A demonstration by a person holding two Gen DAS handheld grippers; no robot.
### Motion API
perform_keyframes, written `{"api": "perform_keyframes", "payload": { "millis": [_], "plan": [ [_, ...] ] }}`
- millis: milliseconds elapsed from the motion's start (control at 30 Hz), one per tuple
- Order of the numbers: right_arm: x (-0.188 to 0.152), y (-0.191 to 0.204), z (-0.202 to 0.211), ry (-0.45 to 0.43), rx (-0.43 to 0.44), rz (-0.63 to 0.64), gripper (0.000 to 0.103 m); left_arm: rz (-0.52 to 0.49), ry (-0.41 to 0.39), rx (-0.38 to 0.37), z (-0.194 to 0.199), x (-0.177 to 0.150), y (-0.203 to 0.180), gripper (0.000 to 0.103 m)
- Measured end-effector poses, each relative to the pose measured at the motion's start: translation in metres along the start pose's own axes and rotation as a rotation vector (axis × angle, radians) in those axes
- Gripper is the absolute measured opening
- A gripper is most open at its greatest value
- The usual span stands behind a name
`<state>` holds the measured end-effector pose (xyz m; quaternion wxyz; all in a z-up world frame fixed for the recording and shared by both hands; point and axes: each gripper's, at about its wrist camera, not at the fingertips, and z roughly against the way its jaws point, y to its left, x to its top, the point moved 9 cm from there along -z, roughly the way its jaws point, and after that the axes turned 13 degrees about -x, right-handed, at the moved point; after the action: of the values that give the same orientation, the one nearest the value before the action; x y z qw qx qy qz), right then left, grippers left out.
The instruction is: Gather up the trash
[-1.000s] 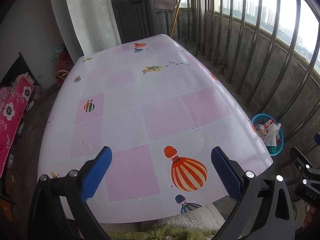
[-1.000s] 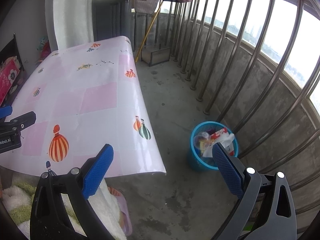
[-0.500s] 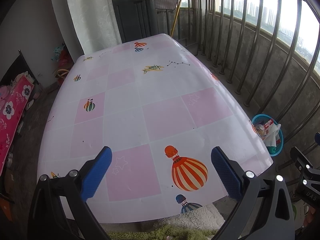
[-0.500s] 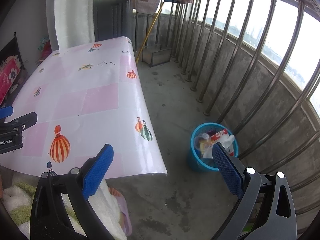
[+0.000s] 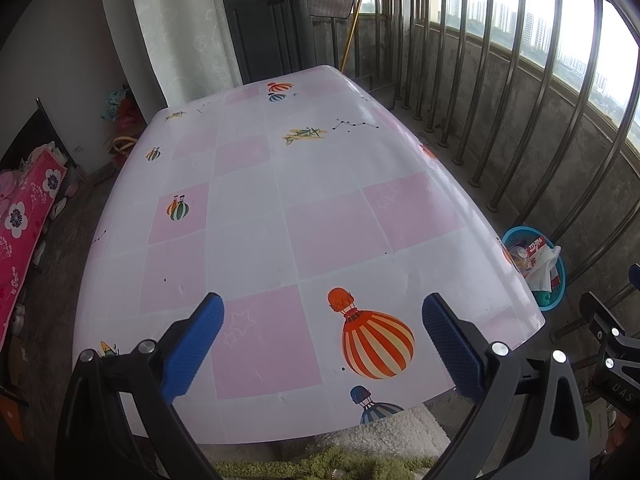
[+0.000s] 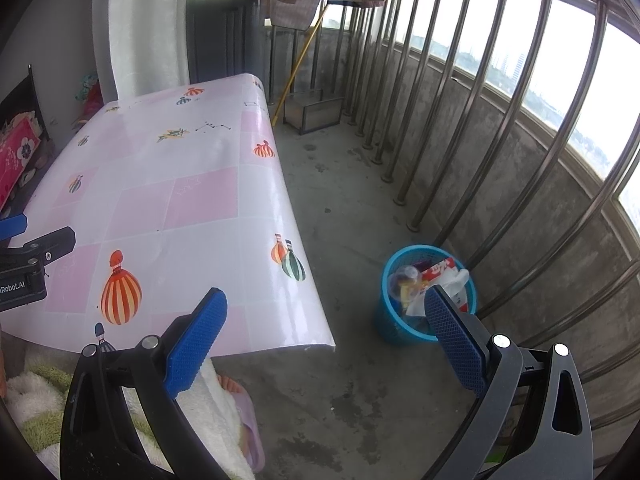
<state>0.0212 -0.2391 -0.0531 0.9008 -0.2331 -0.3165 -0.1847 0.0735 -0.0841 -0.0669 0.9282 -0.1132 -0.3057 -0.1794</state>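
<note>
Left wrist view, your left hand-held gripper (image 5: 322, 340) spread wide and empty over the bench (image 5: 248, 216), right hand-held gripper (image 6: 326, 326) likewise gaping, empty, trash-filled blue basket (image 6: 394, 330) lower right on the floor.

There are two grippers: the left gripper (image 5: 322, 334) and the right gripper (image 6: 326, 330), each with two blue pads. There is one bench (image 5: 256, 208) under a pink-and-white checked cloth. Right of the bench stands one blue bin (image 6: 390, 326), with several pieces of trash (image 6: 436, 280) inside; the exact number cannot be told. Beyond the bench there is one yellow broom handle (image 6: 300, 62), one white curtain (image 5: 180, 28) and one dark cabinet (image 5: 266, 32). Left of the bench lies one pink flowered blanket (image 5: 24, 216).
</note>
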Motion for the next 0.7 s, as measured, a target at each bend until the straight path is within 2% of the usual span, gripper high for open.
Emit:
{"api": "perform_keyframes", "payload": {
  "millis": [700],
  "plan": [
    [-0.0041, 0.0001, 0.0009, -0.002, 0.0, 0.0, 0.095, 0.0, 0.017, -0.008, -0.0025, -0.0039, 0.0016, 0.097]
  ]
}}
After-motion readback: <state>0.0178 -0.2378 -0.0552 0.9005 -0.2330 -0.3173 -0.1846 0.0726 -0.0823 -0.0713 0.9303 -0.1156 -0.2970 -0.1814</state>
